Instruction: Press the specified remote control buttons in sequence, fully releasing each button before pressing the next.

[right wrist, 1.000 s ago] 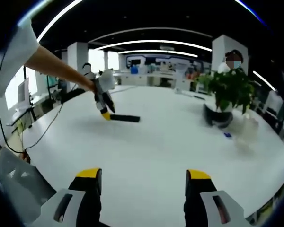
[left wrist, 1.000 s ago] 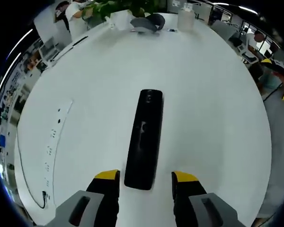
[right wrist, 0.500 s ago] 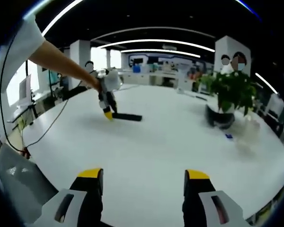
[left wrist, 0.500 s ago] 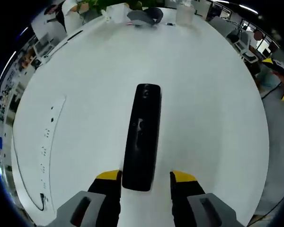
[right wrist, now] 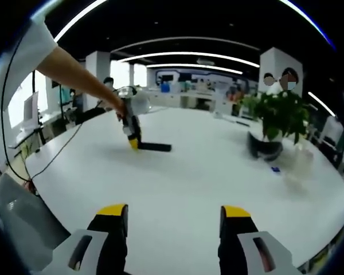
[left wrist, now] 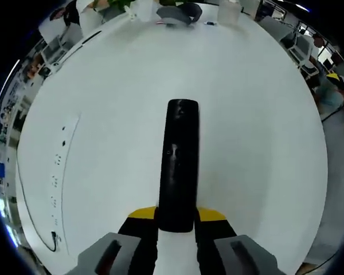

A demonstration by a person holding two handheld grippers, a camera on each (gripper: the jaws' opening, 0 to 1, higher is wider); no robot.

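Left gripper (left wrist: 176, 216) jaws pinch the near end of the black remote (left wrist: 178, 160), center frame on the white table (left wrist: 252, 126); buttons hard to make out. Right gripper (right wrist: 173, 215) jaws spread, empty, low frame. Plant (right wrist: 278, 114) at right.

A large white round table (left wrist: 258, 132) carries a white power strip (left wrist: 58, 175) with its cable at the left edge, while at the far side stand a potted plant (right wrist: 277, 117) (in a dark pot) and a pale container (left wrist: 228, 12).
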